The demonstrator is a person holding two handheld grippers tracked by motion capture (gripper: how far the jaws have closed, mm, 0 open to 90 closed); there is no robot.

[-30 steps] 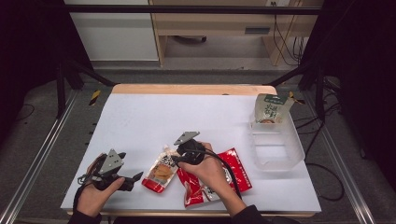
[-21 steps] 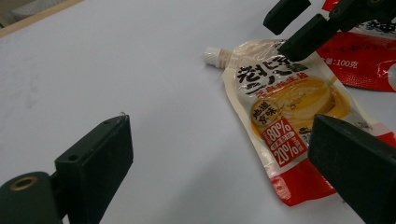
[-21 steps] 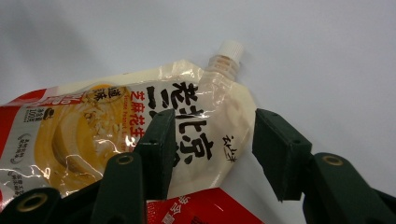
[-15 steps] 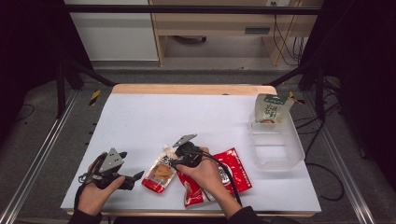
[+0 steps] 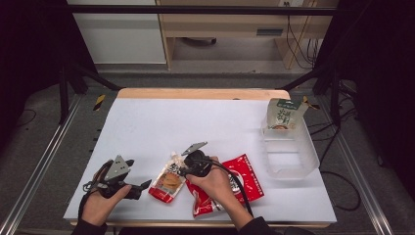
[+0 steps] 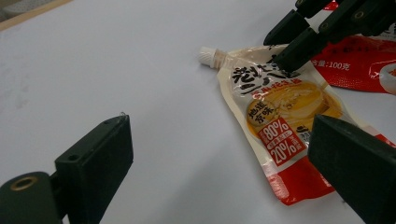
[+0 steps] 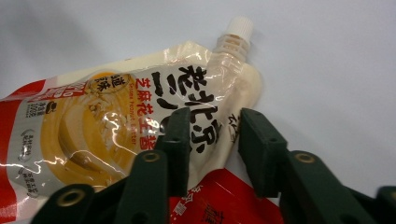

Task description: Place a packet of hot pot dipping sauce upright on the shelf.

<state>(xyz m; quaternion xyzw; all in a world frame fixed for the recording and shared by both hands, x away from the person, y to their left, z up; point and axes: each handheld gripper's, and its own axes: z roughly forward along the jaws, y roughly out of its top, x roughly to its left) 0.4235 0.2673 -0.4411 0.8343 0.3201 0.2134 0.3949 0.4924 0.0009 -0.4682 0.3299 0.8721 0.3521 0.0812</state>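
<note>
- Left gripper (image 5: 142, 185) is resting at lower left, jaws gaping wide with nothing between them.
- Right gripper (image 7: 212, 135) is closing its jaws astride the spouted pouch's (image 5: 169, 178) upper edge at lower centre, pads not yet pressing.
- Red packets (image 5: 244, 177) are lying just right.

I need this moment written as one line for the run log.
right gripper: jaws just closing around spouted sauce pouch edge, grip unconfirmed | left gripper: open, idle | red packets: beside pouch | clear bin: right

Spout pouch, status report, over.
Right gripper jaws closing around spout pouch upper edge, not clamped. Left gripper open, idle. Red packet alongside.
</note>
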